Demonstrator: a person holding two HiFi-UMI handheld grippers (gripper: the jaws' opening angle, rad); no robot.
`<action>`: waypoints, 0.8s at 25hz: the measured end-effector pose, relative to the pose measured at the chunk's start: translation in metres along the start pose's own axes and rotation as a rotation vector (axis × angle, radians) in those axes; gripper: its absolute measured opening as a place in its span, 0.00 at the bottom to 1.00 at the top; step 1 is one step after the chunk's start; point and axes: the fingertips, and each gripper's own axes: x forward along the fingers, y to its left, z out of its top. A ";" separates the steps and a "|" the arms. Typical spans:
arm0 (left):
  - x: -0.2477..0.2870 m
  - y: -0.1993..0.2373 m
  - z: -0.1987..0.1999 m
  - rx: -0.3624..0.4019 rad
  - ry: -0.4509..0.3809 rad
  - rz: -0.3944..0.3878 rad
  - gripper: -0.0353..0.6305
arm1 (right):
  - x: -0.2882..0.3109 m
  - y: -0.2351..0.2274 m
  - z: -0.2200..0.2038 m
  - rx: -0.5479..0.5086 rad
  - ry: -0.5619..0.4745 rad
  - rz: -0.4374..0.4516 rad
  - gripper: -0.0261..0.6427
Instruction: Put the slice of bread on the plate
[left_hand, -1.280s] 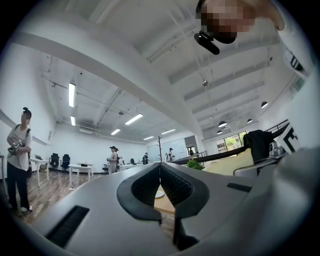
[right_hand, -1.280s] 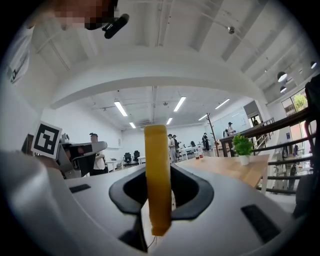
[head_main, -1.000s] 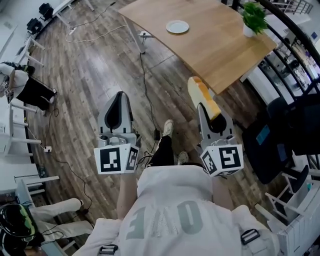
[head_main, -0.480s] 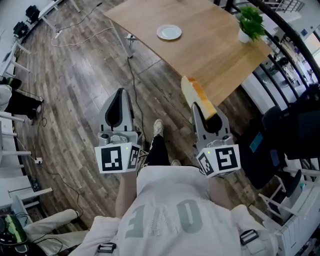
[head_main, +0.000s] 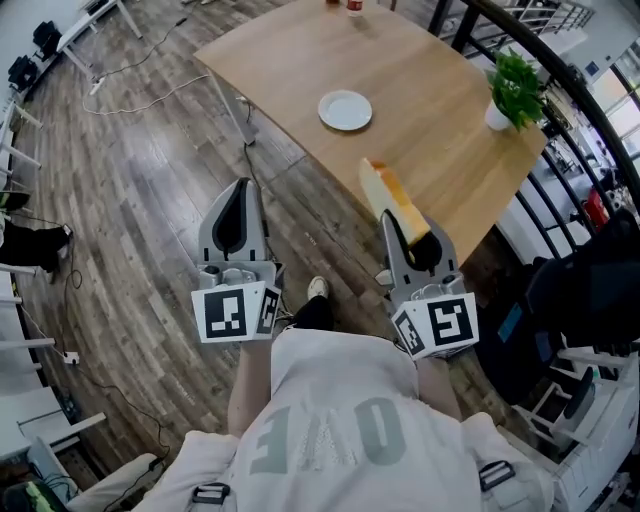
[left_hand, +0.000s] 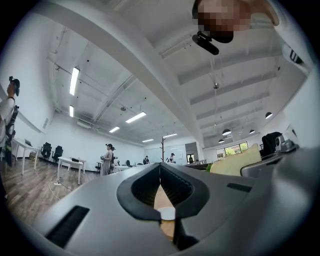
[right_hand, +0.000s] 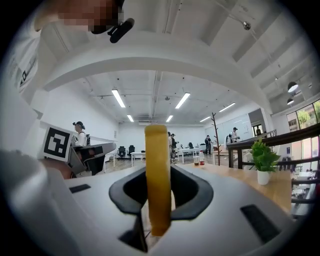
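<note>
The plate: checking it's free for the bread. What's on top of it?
Nothing: the plate looks bare in the head view, hiding only the table beneath. The slice of bread is clamped in the right gripper.

The person is wearing a pale shirt (head_main: 330, 420) with large grey letters and black buckles (head_main: 497, 473), each grey, black-padded left gripper (head_main: 238, 190) and right gripper (head_main: 397, 222) bearing a black-and-white marker cube (head_main: 235, 312).

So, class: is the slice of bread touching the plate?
Apart. The head view shows the slice of bread held by the right gripper, with bare table between it and the plate.
</note>
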 end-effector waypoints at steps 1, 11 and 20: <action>0.014 0.011 0.001 0.005 -0.003 -0.005 0.07 | 0.016 -0.002 0.004 -0.003 -0.003 -0.013 0.18; 0.108 0.064 -0.018 0.022 0.038 -0.077 0.07 | 0.115 -0.022 0.020 -0.009 0.034 -0.117 0.18; 0.151 0.070 -0.038 0.005 0.063 -0.079 0.07 | 0.165 -0.049 -0.001 -0.015 0.078 -0.129 0.18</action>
